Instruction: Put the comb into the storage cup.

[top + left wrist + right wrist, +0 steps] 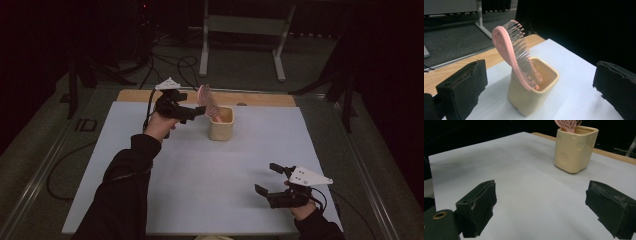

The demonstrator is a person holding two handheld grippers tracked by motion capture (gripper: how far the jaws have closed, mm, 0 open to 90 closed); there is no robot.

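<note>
Since both pairs of jaws stand wide apart with nothing between them, the work of putting the pink hairbrush [511, 55] into the cream cup [531, 97] looks to be done, or all but done. Nearest the person, the right gripper [272, 184] hangs low over the white sheet on the tabletop [200, 170], its jaws spread and empty, with only bare sheet between them and the cup well beyond, ahead and off toward the right-hand jaw in the right gripper view [574, 150]. Farther off, the left gripper [197, 111] is held up by the left hand [160, 125], its jaws likewise fully open and holding nothing; the cup stands just ahead of them, roughly centred in the gap, and the brush leans out of it, handle down inside, head up, bristles facing away from the left-hand jaw. Judging from this, what may be left is only to draw the left gripper away. The brush handle is hidden inside the cup, so how deep it sits or what it rests on cannot be told. In the right gripper view the brush head [567, 125] is cut off by the top edge. Beyond the tabletop the room is too dark to make out much besides a metal frame [240, 40] and cables on the floor.
</note>
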